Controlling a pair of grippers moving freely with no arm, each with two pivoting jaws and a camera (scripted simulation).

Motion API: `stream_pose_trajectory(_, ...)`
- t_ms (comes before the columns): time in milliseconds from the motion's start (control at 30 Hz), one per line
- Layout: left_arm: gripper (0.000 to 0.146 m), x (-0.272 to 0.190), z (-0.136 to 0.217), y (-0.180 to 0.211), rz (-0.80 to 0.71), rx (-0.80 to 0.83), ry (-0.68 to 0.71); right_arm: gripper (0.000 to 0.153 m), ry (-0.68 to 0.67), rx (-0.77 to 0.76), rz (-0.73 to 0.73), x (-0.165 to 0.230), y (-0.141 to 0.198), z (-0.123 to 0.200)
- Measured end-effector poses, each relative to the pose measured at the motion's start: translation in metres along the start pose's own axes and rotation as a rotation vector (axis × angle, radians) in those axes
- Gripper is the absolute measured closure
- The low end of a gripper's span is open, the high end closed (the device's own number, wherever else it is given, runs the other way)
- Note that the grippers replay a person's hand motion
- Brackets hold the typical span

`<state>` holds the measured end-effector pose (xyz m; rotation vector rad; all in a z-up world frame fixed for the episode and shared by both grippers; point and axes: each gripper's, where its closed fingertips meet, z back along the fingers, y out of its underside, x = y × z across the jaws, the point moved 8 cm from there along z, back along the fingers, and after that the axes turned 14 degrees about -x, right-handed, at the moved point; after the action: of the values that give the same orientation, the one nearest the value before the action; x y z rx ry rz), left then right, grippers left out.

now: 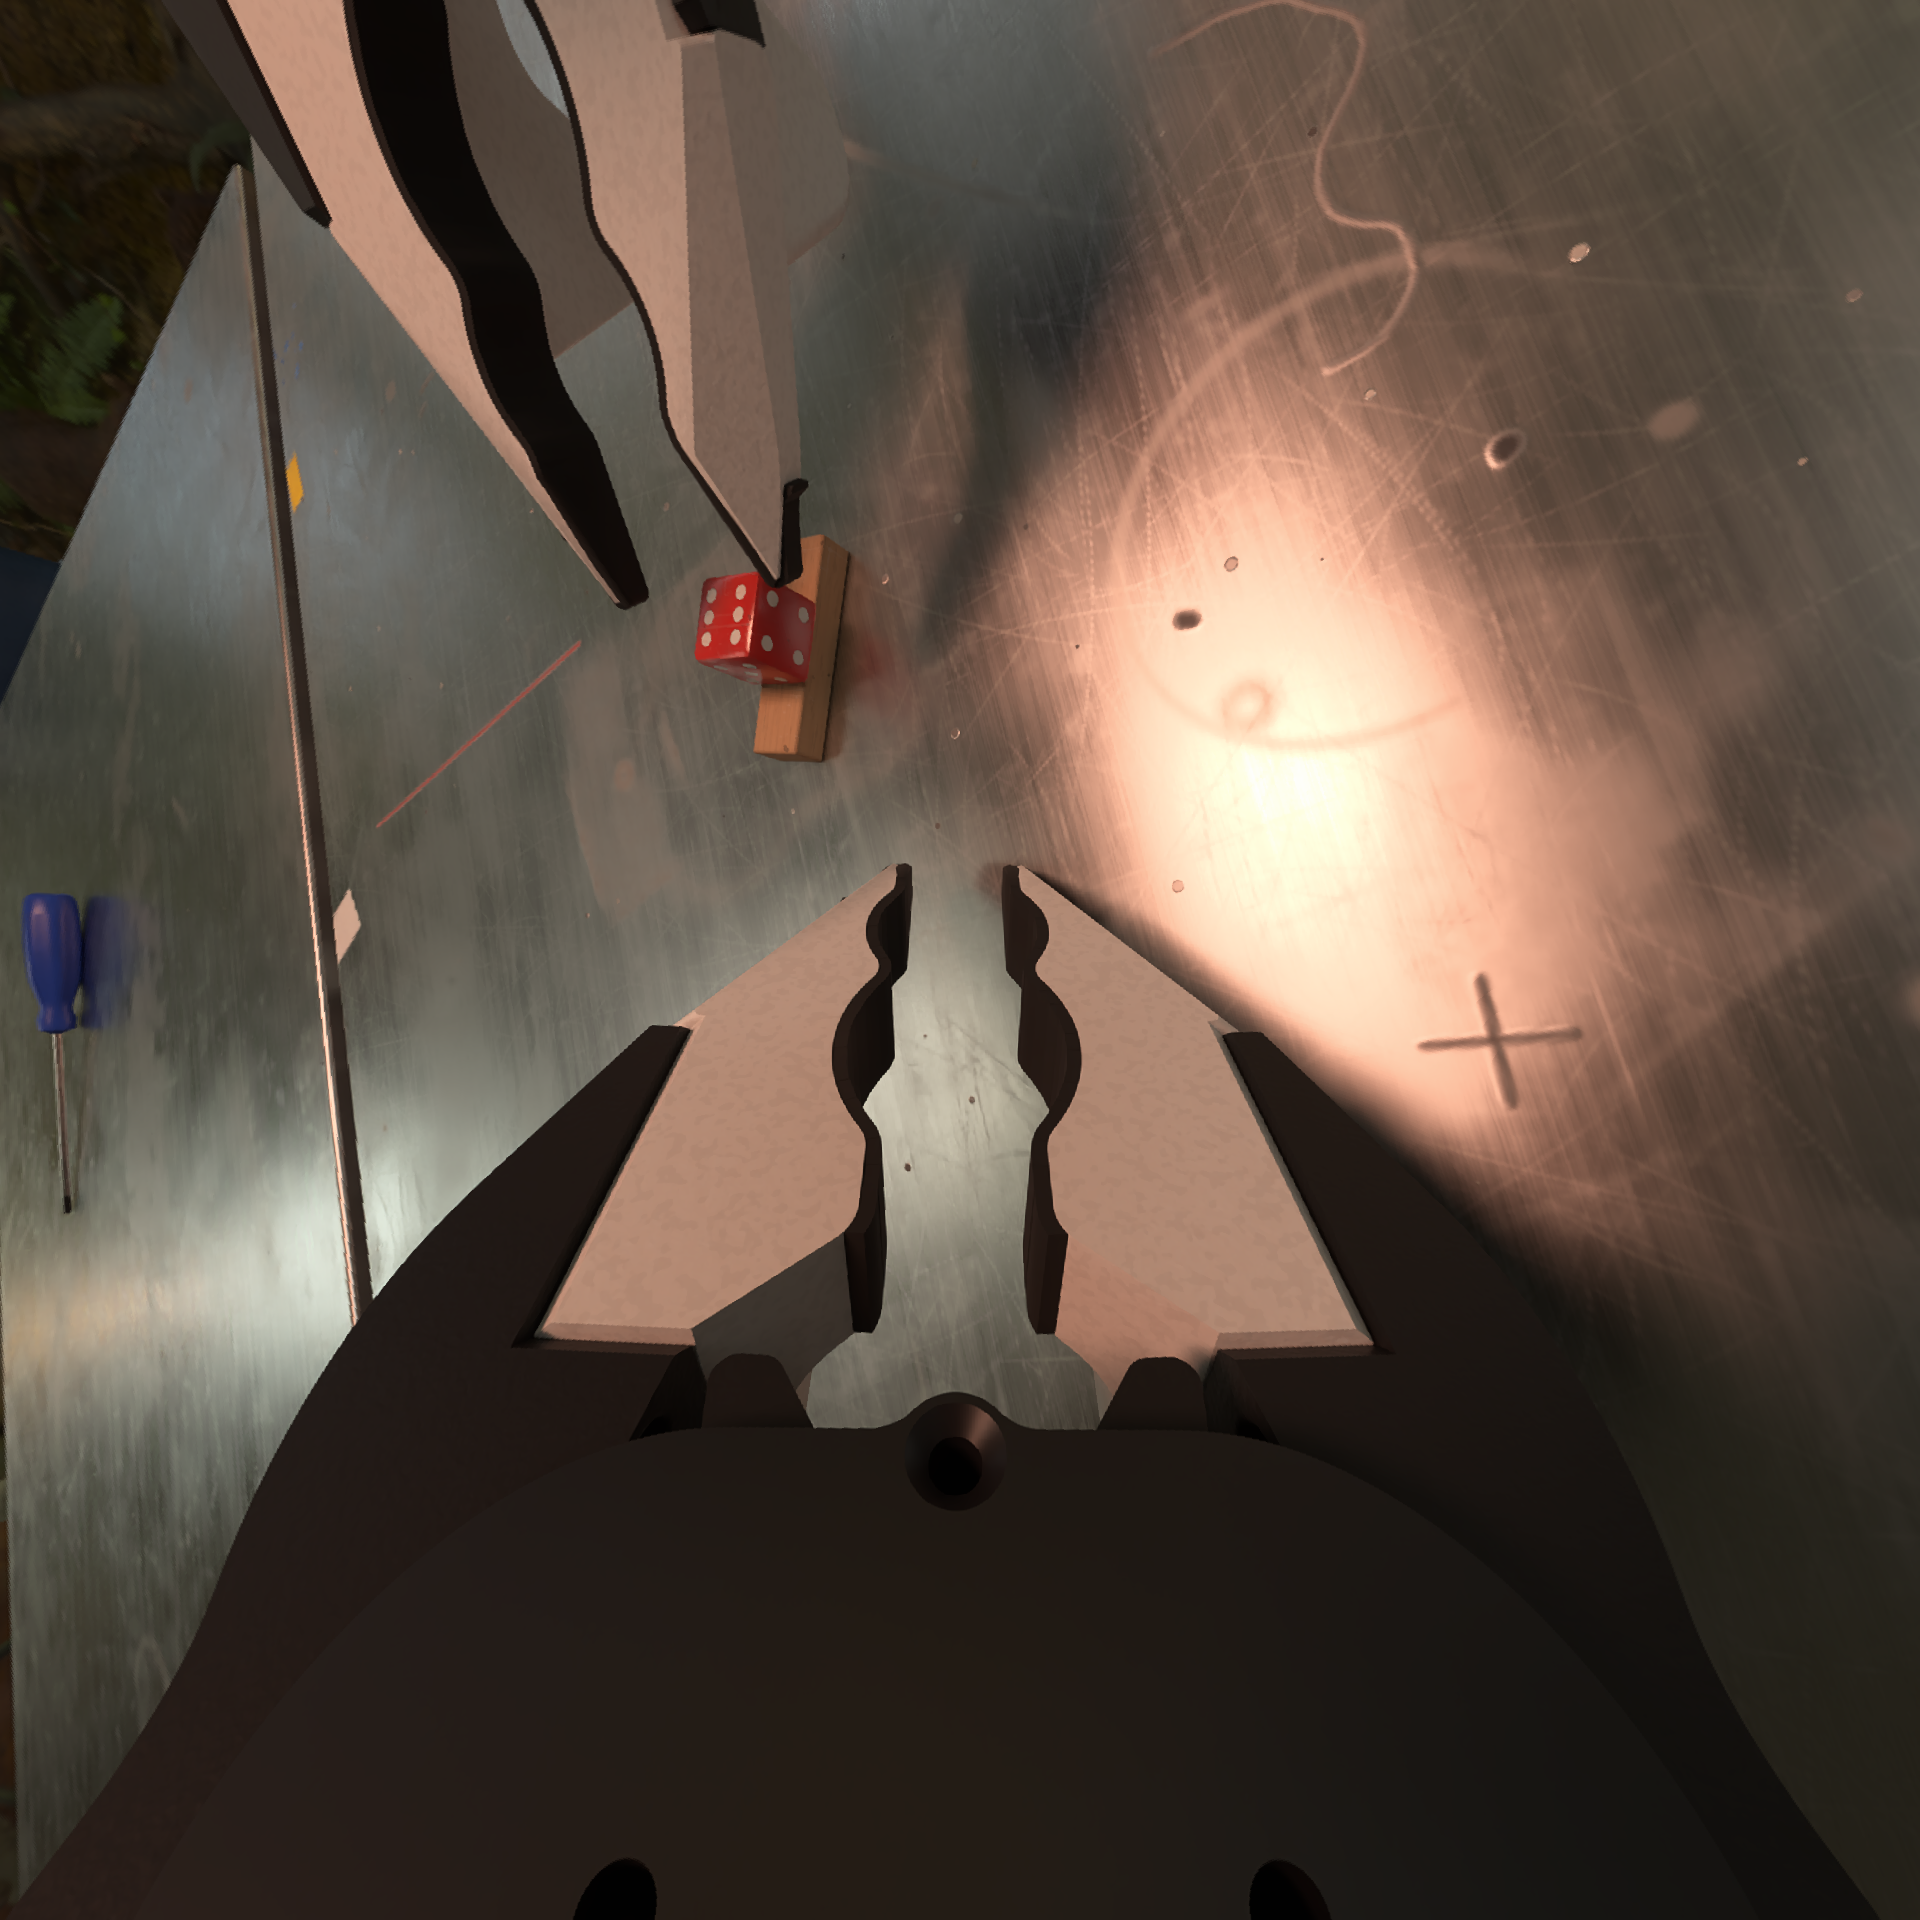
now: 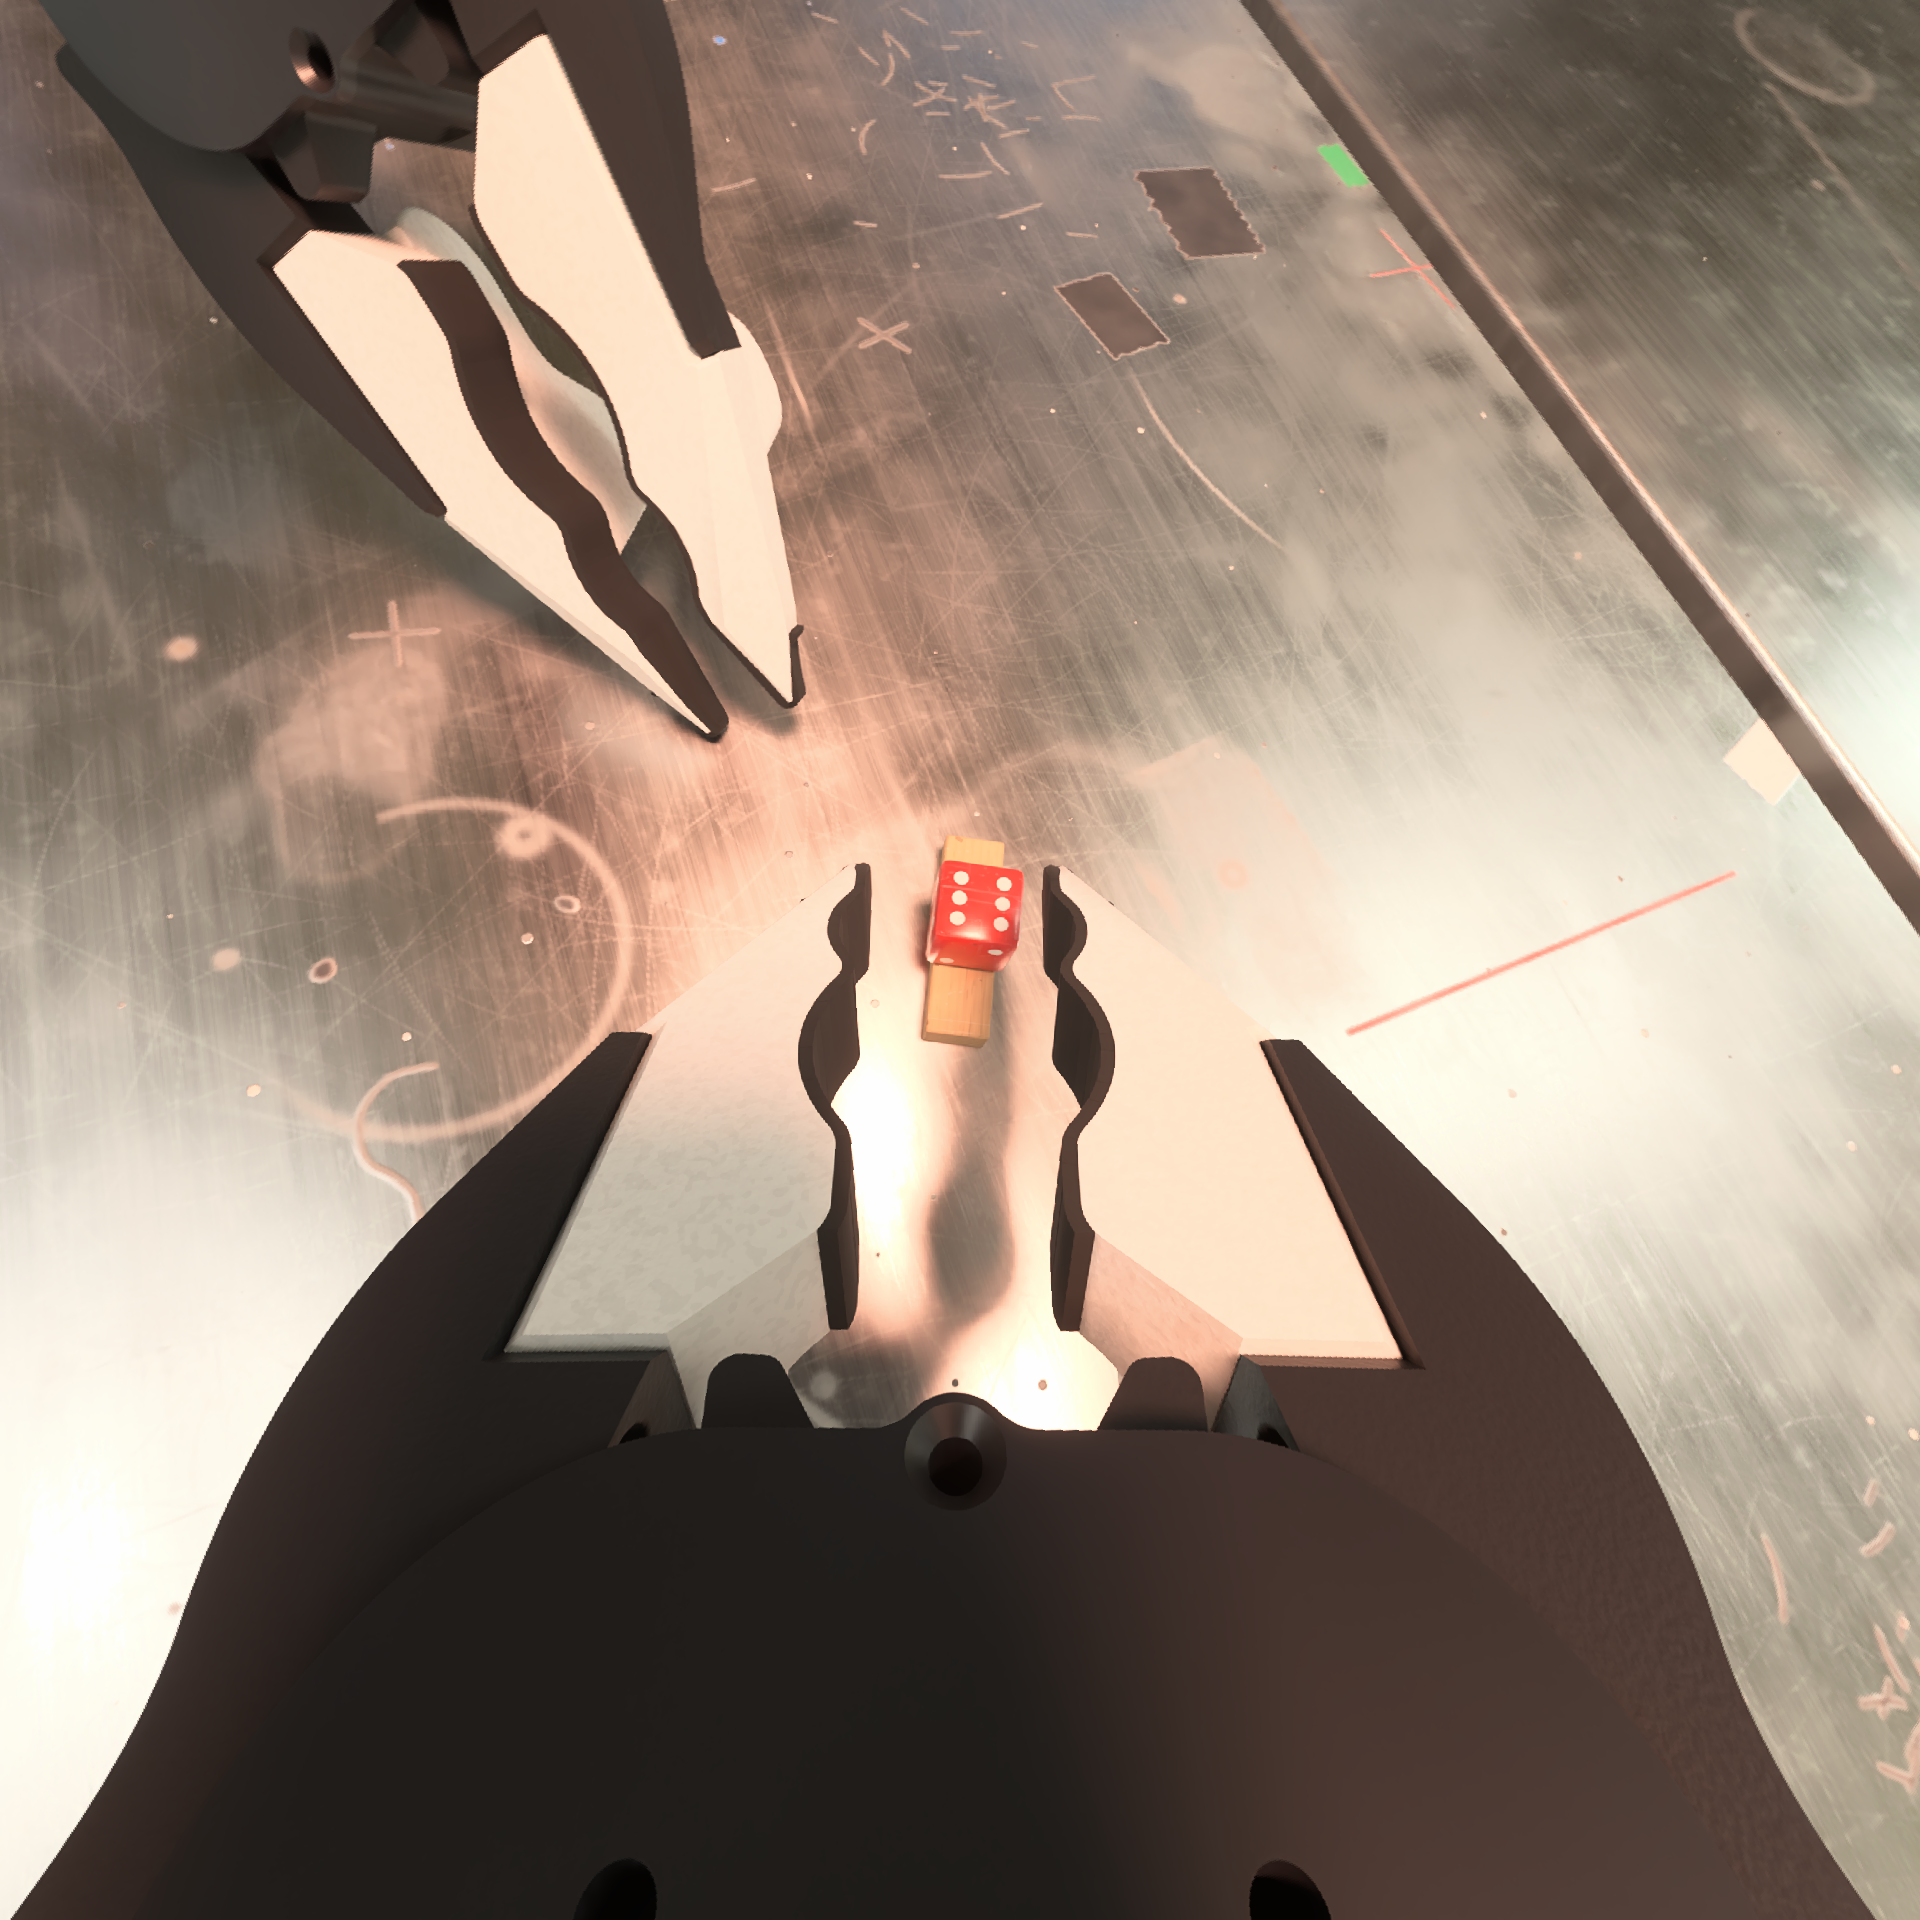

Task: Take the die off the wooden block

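Left wrist view: the dark body of the left gripper (image 1: 956,883) fills the lower frame and is cut off by the bottom edge. Its two pale fingers converge toward frame centre with a narrow gap between the tips; the jaws stand apart and nothing is between them. Below them lies the scratched metal table (image 1: 1351,520), with a strong glare patch right of centre.

Above the fingertips, upper centre, the red die (image 1: 750,632) sits on the wooden block (image 1: 802,686). The block lies flat on the table, and the die covers its upper part. The right gripper (image 1: 707,587) enters from the upper left; its body is cut off by the top edge. One fingertip overlaps the top of the die and block, and contact cannot be confirmed from this angle. A blue screwdriver (image 1: 50,987) lies at the left edge, its handle partly blurred.

Right wrist view: the right gripper (image 2: 956,883) occupies the lower frame, jaws apart. The die (image 2: 975,916) on the block (image 2: 958,1003) appears between the fingertips, nearer the right finger, with visible gaps on both sides. The far end of the block is hidden behind the die. The left gripper (image 2: 758,717) descends from the upper left, tips near the table surface (image 2: 1351,623).
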<state>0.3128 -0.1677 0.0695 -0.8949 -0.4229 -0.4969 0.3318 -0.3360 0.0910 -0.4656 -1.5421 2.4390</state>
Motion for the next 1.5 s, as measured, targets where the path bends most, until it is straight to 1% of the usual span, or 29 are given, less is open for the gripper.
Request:
stream_pose_trajectory(167,0.122,0.001,0.005,0.001,0.030,0.008,0.000,0.120,0.007,0.022,0.036,0.007,-0.002,0.001)
stream_pose_trajectory(267,0.110,0.007,0.012,0.001,0.081,0.000,-0.004,0.121,0.018,0.036,0.062,0.011,-0.004,0.001)
stream_pose_trajectory(333,0.106,0.012,0.017,-0.003,0.126,-0.037,-0.007,0.121,0.006,0.052,0.076,0.014,-0.005,0.001)
stream_pose_trajectory(400,0.104,0.020,0.021,-0.007,0.159,-0.066,-0.049,0.121,-0.007,0.060,0.082,0.017,-0.005,0.000)
stream_pose_trajectory(433,0.104,0.024,0.021,-0.009,0.164,-0.069,-0.084,0.121,-0.012,0.062,0.083,0.017,-0.005,-0.001)
stream_pose_trajectory(500,0.103,0.029,0.017,-0.015,0.155,-0.076,-0.103,0.121,-0.017,0.071,0.087,0.018,-0.005,-0.003)
stream_pose_trajectory(633,0.104,0.023,0.001,-0.022,0.109,-0.048,-0.044,0.122,-0.012,0.093,0.094,0.018,-0.002,-0.006)
stream_pose_trajectory(733,0.104,0.019,-0.007,-0.023,0.113,-0.050,-0.016,0.124,-0.013,0.084,0.076,0.016,-0.001,-0.007)
stream_pose_trajectory(767,0.105,0.018,-0.008,-0.023,0.108,-0.044,-0.017,0.125,-0.011,0.085,0.077,0.015,0.000,-0.008)
stream_pose_trajectory(867,0.118,0.017,-0.011,-0.020,0.087,0.001,-0.024,0.126,-0.004,0.085,0.073,0.012,0.000,-0.009)
stream_pose_trajectory(900,0.119,0.016,-0.012,-0.019,0.085,0.010,-0.024,0.126,0.002,0.087,0.070,0.011,0.000,-0.009)
stream_pose_trajectory(967,0.119,0.017,-0.010,-0.019,0.105,0.008,-0.026,0.125,0.020,0.092,0.060,0.007,-0.001,-0.009)
stream_pose_trajectory(1033,0.116,0.018,-0.006,-0.018,0.126,0.010,-0.039,0.125,0.033,0.077,0.034,0.004,-0.004,-0.008)
stream_pose_trajectory(1100,0.115,0.018,-0.001,-0.017,0.159,0.015,-0.048,0.121,0.044,0.063,0.015,0.000,-0.005,-0.006)
stream_pose_trajectory(1167,0.114,0.017,0.000,-0.013,0.171,0.032,-0.045,0.115,0.067,0.080,-0.009,-0.003,-0.005,-0.006)
stream_pose_trajectory(1233,0.114,0.015,-0.002,-0.010,0.160,0.067,-0.046,0.114,0.058,0.124,-0.033,-0.004,0.000,-0.011)
stream_pose_trajectory(1300,0.117,0.012,-0.003,-0.008,0.153,0.071,-0.039,0.119,0.063,0.188,-0.016,-0.002,0.006,-0.016)
stream_pose_trajectory(1367,0.121,0.012,-0.004,-0.007,0.165,0.068,-0.045,0.130,0.074,0.198,-0.015,-0.001,0.009,-0.018)
stream_pose_trajectory(1500,0.123,0.013,-0.004,-0.006,0.167,0.068,-0.062,0.133,0.084,0.169,-0.012,-0.001,0.008,-0.019)
